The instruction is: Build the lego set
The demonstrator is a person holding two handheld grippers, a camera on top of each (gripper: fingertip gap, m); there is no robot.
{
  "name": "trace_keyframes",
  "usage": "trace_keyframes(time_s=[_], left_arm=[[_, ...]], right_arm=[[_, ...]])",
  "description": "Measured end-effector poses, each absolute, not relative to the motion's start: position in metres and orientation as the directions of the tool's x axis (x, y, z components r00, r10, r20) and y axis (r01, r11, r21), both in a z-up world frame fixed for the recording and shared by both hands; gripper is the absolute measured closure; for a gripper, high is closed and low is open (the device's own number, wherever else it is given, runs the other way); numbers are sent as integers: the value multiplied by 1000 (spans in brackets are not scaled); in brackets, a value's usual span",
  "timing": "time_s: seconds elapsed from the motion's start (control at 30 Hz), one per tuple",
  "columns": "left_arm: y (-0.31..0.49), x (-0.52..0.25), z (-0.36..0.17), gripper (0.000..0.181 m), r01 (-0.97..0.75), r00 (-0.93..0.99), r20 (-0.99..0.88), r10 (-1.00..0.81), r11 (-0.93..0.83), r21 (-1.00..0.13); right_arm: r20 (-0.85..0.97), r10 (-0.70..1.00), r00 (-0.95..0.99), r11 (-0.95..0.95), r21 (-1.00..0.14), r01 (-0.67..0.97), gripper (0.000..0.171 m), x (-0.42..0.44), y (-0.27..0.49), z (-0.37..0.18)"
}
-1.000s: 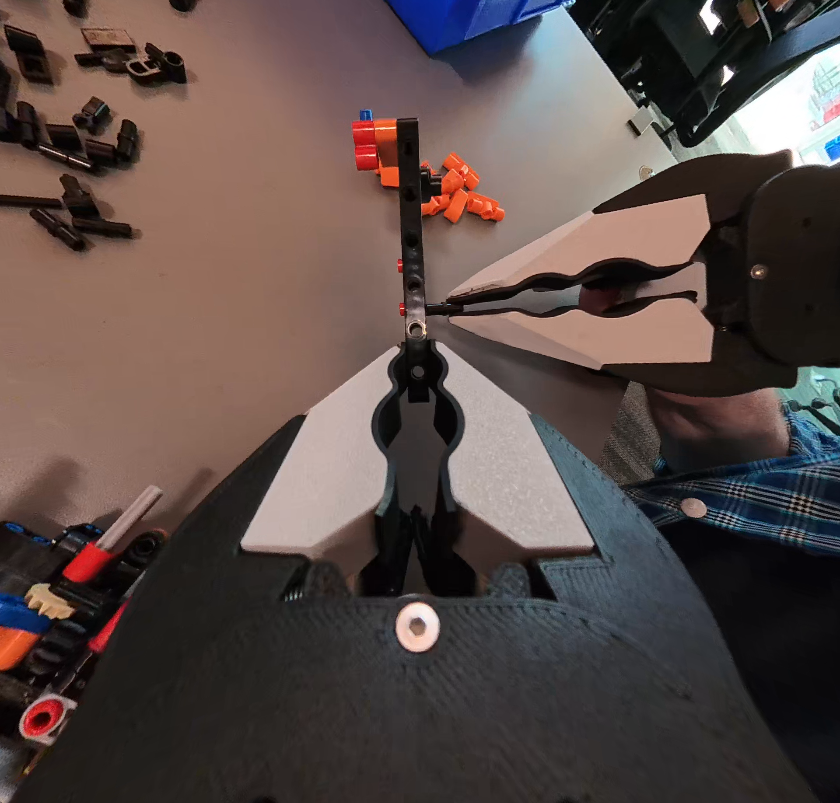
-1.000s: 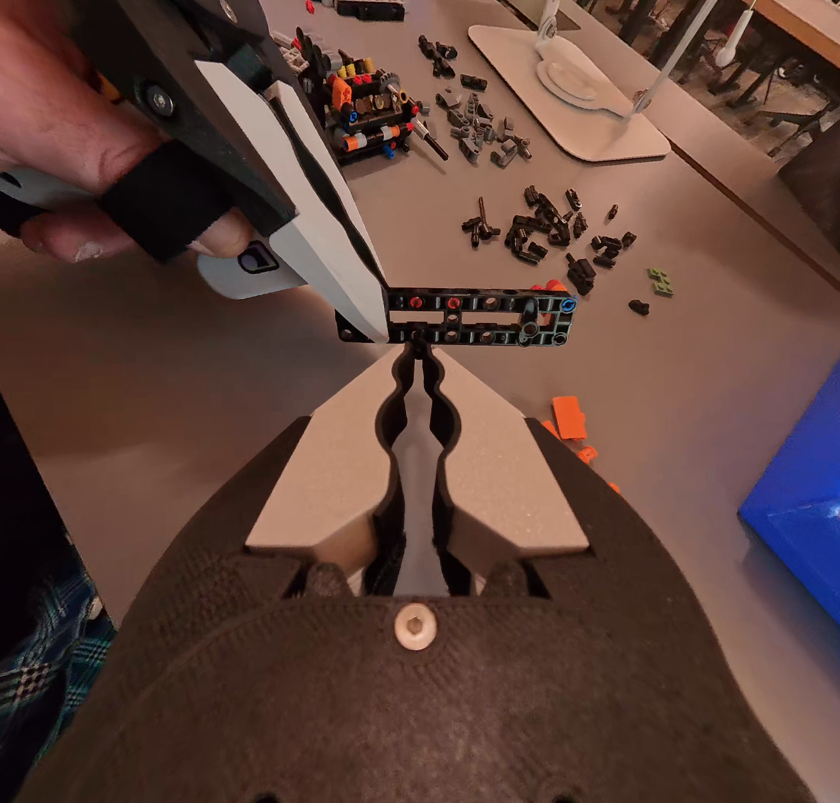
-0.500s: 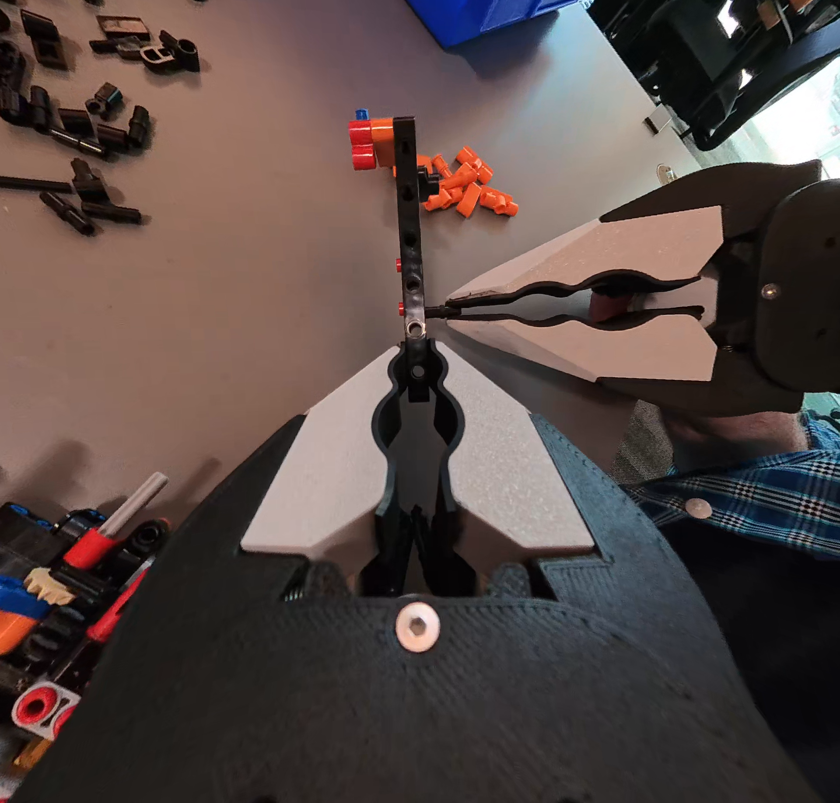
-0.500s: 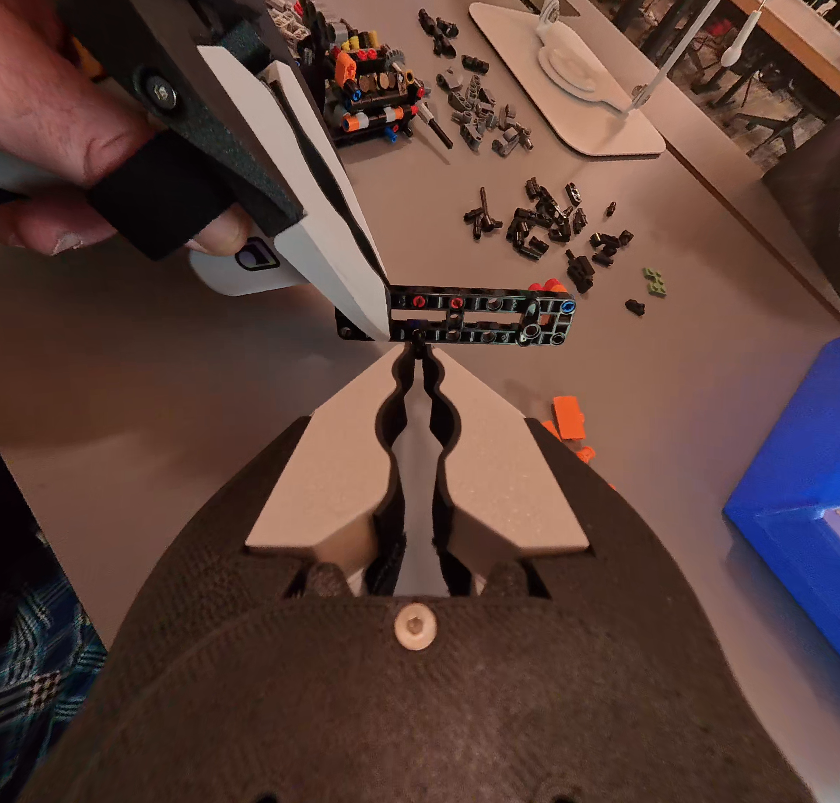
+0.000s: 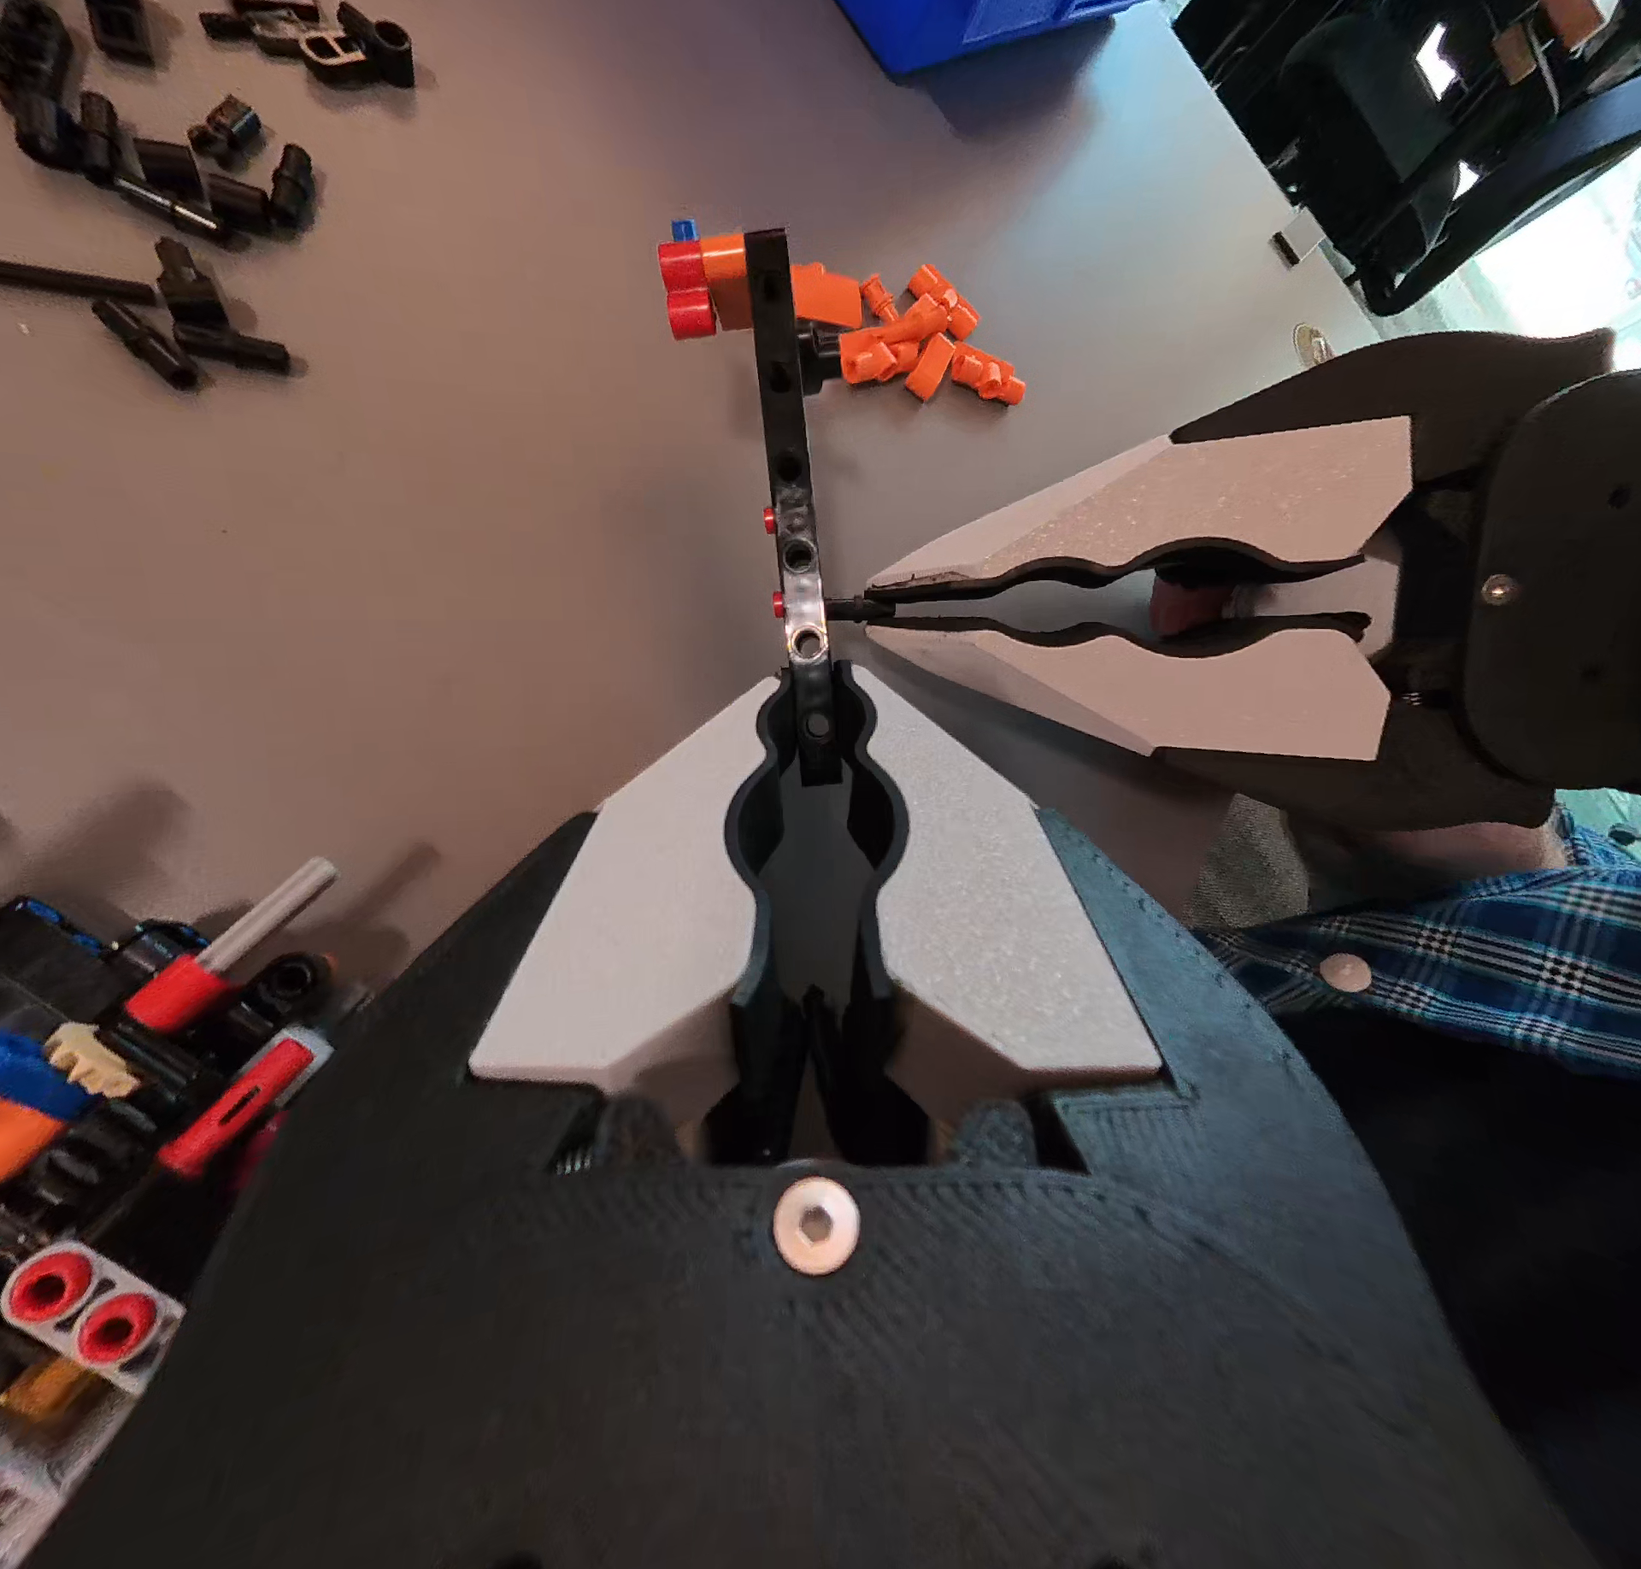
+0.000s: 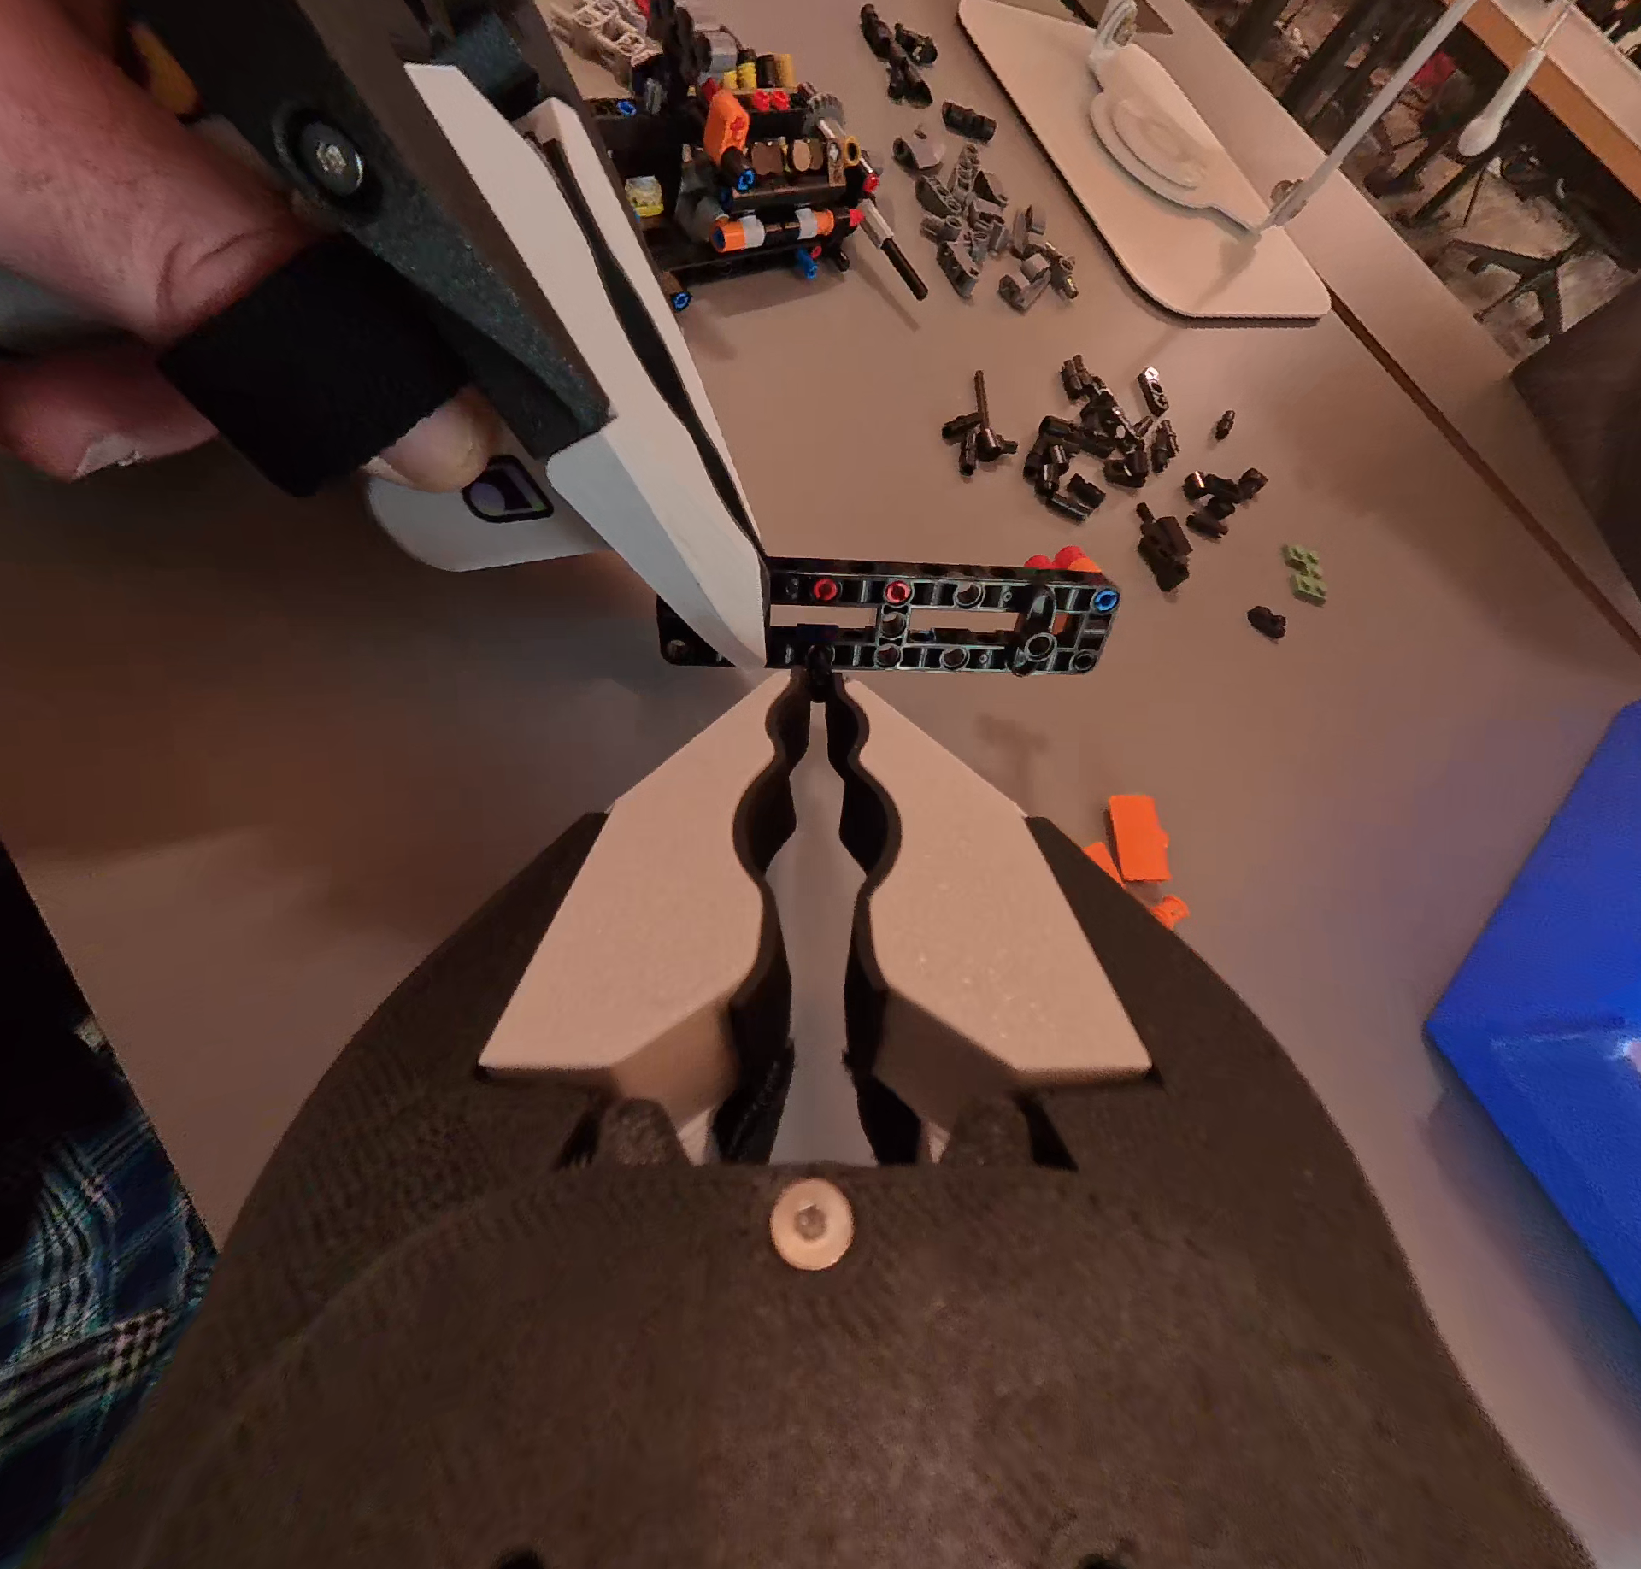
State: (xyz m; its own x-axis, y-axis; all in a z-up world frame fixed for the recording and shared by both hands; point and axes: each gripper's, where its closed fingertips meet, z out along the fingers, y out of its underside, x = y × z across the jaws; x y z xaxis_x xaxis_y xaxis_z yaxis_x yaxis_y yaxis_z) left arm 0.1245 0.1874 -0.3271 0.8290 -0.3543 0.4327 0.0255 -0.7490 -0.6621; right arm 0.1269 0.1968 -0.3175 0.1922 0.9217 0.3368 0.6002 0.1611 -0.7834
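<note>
A black rectangular lego frame [image 6: 941, 616] with red pins, a blue pin and orange and red parts at its far end is held above the table. It is edge-on in the left wrist view [image 5: 786, 425]. My left gripper [image 5: 812, 683] is shut on the frame's near end and enters the right wrist view from the upper left [image 6: 750, 621]. My right gripper [image 6: 817, 681] is shut on a small black pin [image 6: 817, 661] whose tip sits against the frame's long side. In the left wrist view the right gripper [image 5: 866, 614] comes in from the right with the pin [image 5: 844, 610].
Loose orange pieces [image 5: 923, 337] lie on the grey table under the frame. A blue bin [image 6: 1563, 994] stands at the right. Several loose black parts [image 6: 1101, 452], grey parts, a partly built model [image 6: 755, 177] and a white lamp base [image 6: 1154, 168] lie farther off. Less than 4 cm separates the two grippers' tips.
Both grippers have drifted slightly over the table together with the frame. The grips and the pin against the frame look the same.
</note>
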Motion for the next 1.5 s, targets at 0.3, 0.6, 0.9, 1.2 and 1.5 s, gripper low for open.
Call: trace_keyframes(time_s=[0.3, 0.6, 0.9, 1.2, 1.5], left_arm=[[179, 121, -335, 174, 30, 834, 441, -331, -771, -636], [178, 117, -339, 173, -167, 884, 221, -412, -719, -675], [179, 115, -340, 172, -257, 887, 119, -447, -690, -677], [179, 111, -341, 172, -427, 864, -84, -497, -634, -645], [179, 112, -341, 174, -493, 841, -160, -518, -609, -621]], right_arm=[[384, 914, 128, 215, -729, 650, 170, 123, 190, -328], [356, 928, 108, 196, -715, 671, 170, 121, 190, -335], [343, 933, 107, 182, -707, 683, 170, 121, 191, -338], [320, 942, 99, 161, -691, 705, 170, 120, 190, -341], [291, 950, 112, 133, -705, 696, 170, 116, 188, -341]])
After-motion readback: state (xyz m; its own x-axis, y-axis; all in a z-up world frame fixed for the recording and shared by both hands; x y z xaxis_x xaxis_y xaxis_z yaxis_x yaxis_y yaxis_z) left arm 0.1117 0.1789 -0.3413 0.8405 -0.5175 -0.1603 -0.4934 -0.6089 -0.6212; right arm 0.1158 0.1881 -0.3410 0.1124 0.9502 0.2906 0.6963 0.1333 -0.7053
